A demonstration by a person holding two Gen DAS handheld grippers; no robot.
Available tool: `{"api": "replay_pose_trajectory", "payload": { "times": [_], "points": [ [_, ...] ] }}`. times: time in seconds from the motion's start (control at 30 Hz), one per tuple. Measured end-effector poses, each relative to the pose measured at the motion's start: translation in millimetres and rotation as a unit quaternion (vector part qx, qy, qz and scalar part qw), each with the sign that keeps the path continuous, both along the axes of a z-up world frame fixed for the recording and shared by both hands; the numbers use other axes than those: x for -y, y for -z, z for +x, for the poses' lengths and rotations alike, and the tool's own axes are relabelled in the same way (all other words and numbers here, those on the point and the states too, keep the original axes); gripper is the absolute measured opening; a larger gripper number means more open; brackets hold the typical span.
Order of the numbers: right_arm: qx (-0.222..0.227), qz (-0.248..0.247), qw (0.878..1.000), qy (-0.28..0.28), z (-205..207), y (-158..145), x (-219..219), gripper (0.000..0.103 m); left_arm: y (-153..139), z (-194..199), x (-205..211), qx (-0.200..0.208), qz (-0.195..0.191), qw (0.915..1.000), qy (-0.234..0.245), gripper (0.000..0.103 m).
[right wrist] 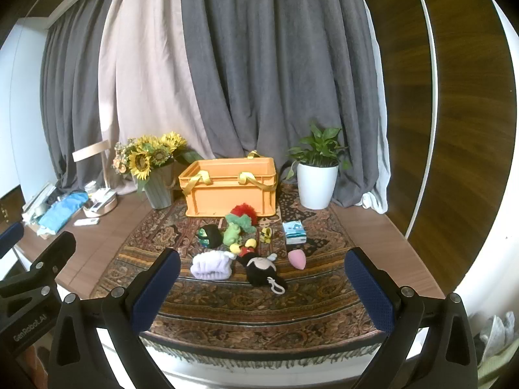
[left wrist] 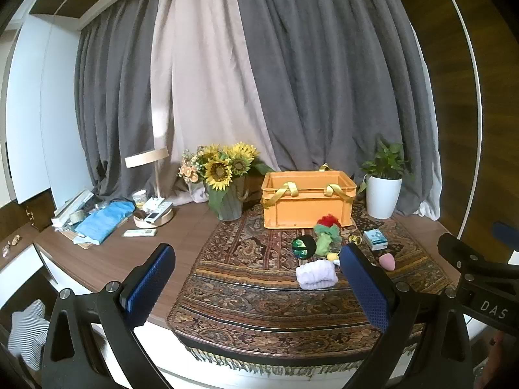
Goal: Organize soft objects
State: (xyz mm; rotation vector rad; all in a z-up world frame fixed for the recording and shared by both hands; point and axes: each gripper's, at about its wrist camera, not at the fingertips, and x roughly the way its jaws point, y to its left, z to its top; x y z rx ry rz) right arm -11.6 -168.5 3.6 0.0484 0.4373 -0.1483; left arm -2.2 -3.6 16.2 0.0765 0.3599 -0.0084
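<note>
Both grippers, left (left wrist: 256, 278) and right (right wrist: 262, 283), hover wide open and empty before the crate (right wrist: 230, 188), toys (right wrist: 240, 227) awaiting pickup

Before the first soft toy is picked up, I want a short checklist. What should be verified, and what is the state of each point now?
1. Left gripper open, nothing between the pads: ok.
2. Right gripper open, nothing between the pads: ok.
3. Orange crate open at the top, with no lid: ok. Whether it is empty inside: cannot tell.
4. Yellow handles hang over the crate's front wall, not across the opening: ok.
5. Lavender fluffy item lies at the near edge of the group, with open rug in front of it: ok.
6. Mouse plush apart from the pink sponge: ok.
</note>
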Motion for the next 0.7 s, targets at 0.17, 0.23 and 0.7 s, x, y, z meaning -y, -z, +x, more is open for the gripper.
{"api": "replay_pose_trajectory", "payload": {
  "times": [0.17,0.23,0.7],
  "points": [
    [0.001,0.001,1.0,0.0,0.0,-1.5,0.2,0.102,1.3,-0.5,0.4,-0.001,-0.002,1.0,0.004,0.103],
    [0.001,0.001,1.0,0.0,-0.2,-1.3,0.0,0.102,4.5,-3.5,0.7,0.002,-0.003,1.0,0.006,0.103],
    [0.002,0.001,1.0,0.001,0.5,-1.6,0.5,0.102,6.4,-4.3,0.7,0.004,-0.002,1.0,0.006,0.103]
  ]
}}
